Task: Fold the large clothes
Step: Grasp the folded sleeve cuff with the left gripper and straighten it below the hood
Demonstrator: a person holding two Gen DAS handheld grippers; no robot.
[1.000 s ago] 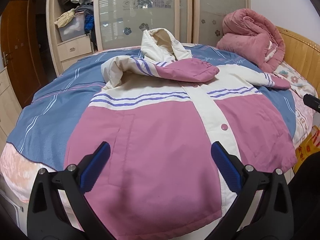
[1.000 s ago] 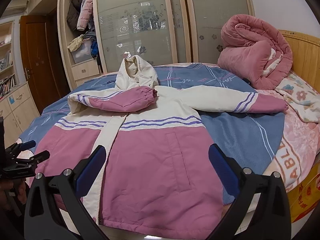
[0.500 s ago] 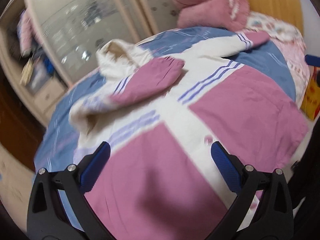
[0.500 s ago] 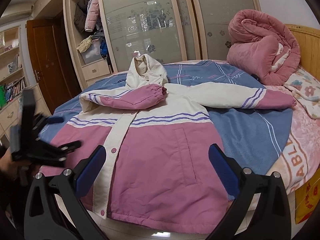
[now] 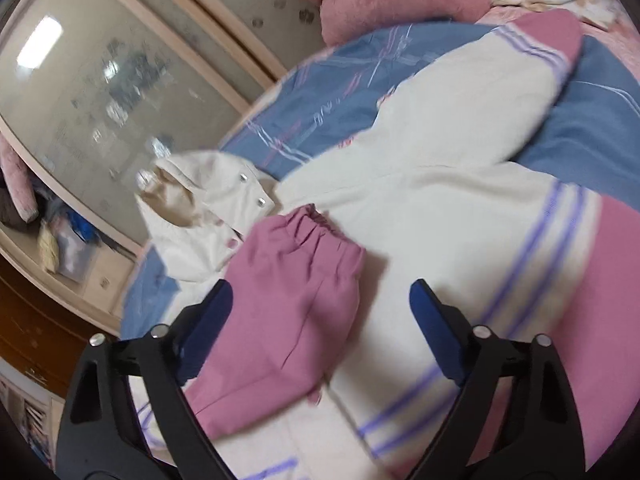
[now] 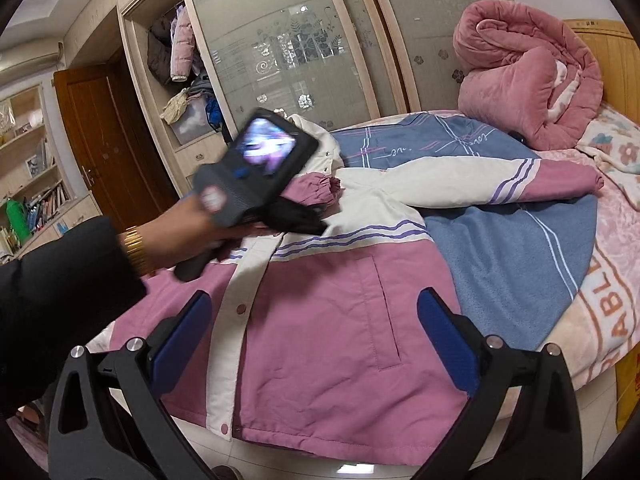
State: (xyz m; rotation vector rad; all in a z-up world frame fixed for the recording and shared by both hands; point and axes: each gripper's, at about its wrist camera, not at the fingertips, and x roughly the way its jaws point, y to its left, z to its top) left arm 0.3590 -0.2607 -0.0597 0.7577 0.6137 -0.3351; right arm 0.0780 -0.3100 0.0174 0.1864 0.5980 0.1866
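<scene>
A pink and cream hooded jacket (image 6: 320,320) lies front-up and buttoned on the bed. Its one sleeve (image 5: 288,320) is folded across the chest, pink cuff near the hood (image 5: 192,216). The other sleeve (image 6: 480,184) stretches out flat to the right. My left gripper (image 5: 320,296) hovers over the folded sleeve, tilted; its jaws are closing, the cuff lies between them and the pads do not press on it. In the right wrist view a hand (image 6: 180,232) holds that gripper over the chest. My right gripper (image 6: 314,300) stands open above the jacket's lower front, nothing in it.
A blue blanket (image 6: 512,248) covers the bed under the jacket. A rolled pink quilt (image 6: 528,92) sits by the wooden headboard (image 6: 616,60). A wardrobe with frosted sliding doors (image 6: 300,40) stands behind the bed, a brown door (image 6: 100,140) and bookshelves (image 6: 36,184) at left.
The left gripper has swept from the jacket's hem up over the chest to the folded sleeve, rolling as it went, and its jaws have narrowed a little. The right gripper has hardly moved.
</scene>
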